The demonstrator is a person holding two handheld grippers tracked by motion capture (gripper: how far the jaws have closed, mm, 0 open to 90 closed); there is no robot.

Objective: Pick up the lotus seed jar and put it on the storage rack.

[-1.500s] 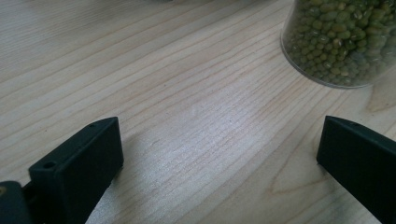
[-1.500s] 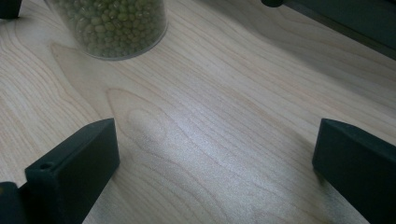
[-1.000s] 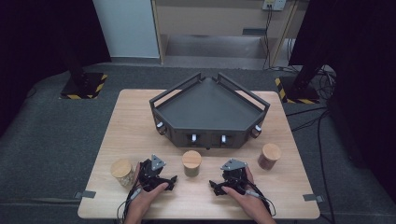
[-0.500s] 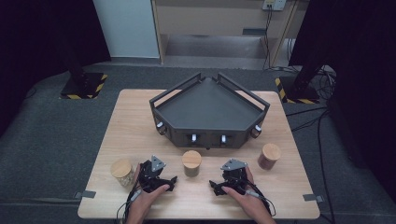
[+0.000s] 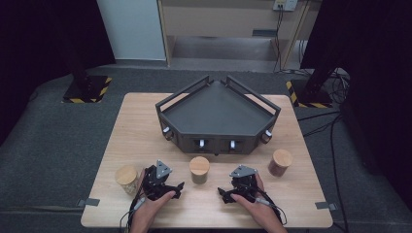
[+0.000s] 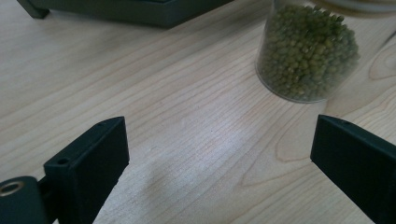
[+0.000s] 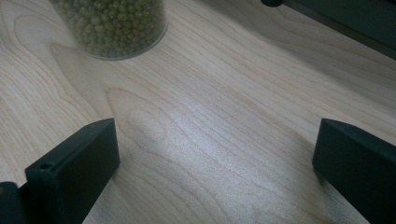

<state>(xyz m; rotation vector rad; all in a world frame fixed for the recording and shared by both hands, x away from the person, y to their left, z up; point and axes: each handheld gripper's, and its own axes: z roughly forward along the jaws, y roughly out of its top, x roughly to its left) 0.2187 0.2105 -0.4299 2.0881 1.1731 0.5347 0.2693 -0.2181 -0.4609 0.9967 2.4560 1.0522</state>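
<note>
- A clear round jar with a pale wooden lid (image 5: 127,177) stands near the left edge of the light wooden counter (image 5: 141,126), just beside the left hand-held gripper.
- The left hand-held gripper (image 5: 167,186), black with a grey three-cornered plate on top, rests low over the counter near its front edge. Its jaws stand apart with bare wood between them, and they have just been closing a little.
- A clear round jar of small green beans with a wooden lid (image 5: 199,169) stands between the two grippers, a little ahead of them and touching neither. In the left gripper view this jar of green beans (image 6: 308,51) sits ahead and to the right of the jaws.
- A dark grey tray with raised rails and angled sides (image 5: 218,119) stands at the middle of the counter, behind the bean jar.
- The right hand-held gripper (image 5: 233,191) lies low over the counter, jaws apart, nothing between them. In the right gripper view the bean jar (image 7: 112,25) stands ahead at the upper left.
- A clear round jar of reddish-brown contents with a wooden lid (image 5: 280,162) stands near the right, apart from the right gripper.
</note>
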